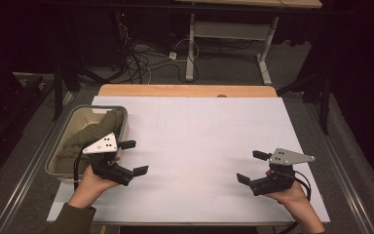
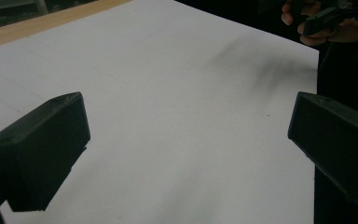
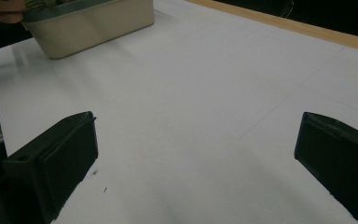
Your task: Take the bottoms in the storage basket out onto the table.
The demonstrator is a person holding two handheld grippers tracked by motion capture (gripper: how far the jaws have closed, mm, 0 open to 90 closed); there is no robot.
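Observation:
A beige bin (image 1: pixel 66 129) stands at the left edge of the white table sheet (image 1: pixel 195 141), with an olive-green cloth (image 1: pixel 95 130) bundled inside it. My left gripper (image 1: pixel 134 157) hovers just right of the bin's near end, open, with nothing between its jaws. My right gripper (image 1: pixel 251 167) hangs near the front right of the sheet, open and empty, pointing left. Wide-apart jaws over bare white sheet (image 2: pixel 177 116) appear in the left gripper view, with the other hand (image 2: pixel 326 23) far off. The right gripper view looks across the sheet toward the bin (image 3: pixel 88 23).
A wooden table edge (image 1: pixel 187 90) runs along the far side of the sheet. Behind it stand a white desk frame (image 1: pixel 229 44) and tangled cables (image 1: pixel 141 61) on the floor. Metal rails (image 1: pixel 22 180) flank the table on both sides.

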